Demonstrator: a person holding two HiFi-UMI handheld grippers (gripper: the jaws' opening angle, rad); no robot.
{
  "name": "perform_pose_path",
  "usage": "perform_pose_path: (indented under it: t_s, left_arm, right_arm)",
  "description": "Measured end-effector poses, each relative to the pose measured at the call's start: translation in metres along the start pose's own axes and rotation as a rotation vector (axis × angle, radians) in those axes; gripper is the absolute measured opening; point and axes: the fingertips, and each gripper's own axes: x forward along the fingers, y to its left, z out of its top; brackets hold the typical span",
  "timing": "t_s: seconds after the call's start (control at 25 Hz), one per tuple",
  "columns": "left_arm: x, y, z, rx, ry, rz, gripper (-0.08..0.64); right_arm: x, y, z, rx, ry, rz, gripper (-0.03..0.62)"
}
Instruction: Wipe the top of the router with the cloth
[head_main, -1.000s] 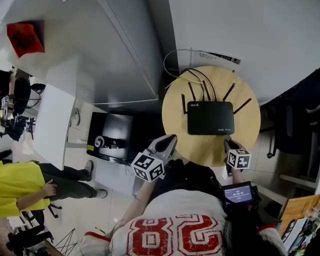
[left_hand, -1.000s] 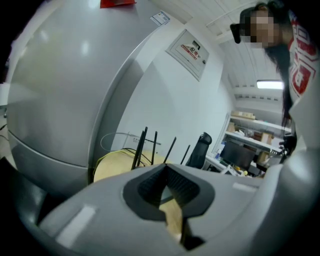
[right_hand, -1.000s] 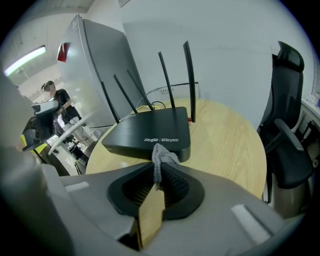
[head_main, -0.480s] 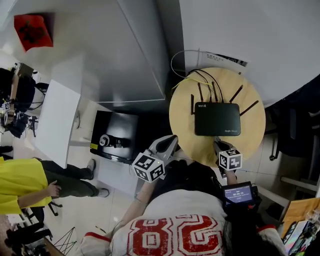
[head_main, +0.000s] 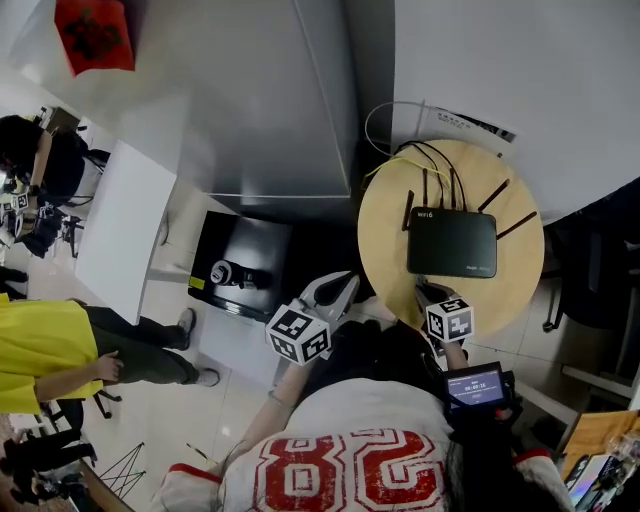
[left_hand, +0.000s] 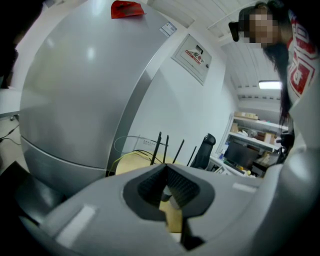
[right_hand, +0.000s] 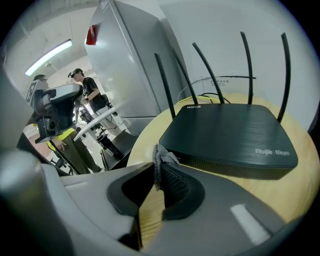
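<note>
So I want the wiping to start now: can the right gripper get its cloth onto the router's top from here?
Probably yes. The right gripper pinches the cloth in its jaws right at the router's front edge. The router's flat top is bare, and nothing stands between them.

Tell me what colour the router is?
The router is black; the right gripper view shows it best.
</note>
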Motion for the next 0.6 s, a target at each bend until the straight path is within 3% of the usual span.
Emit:
perform_pose_path:
  t_s: [0.28, 0.6]
  left_arm:
    - [-0.007, 0.0, -0.001, 0.005, 0.013, -0.03, 0.0]
    - [0.004, -0.027, -0.011, 0.065, 0.085, -0.172, 0.0]
  right_arm:
    - [0.012, 0.021, 0.009, -0.036, 0.01, 0.043, 0.035]
    - [0.012, 0.026, 0.063, -0.132, -0.043, 0.07, 0.035]
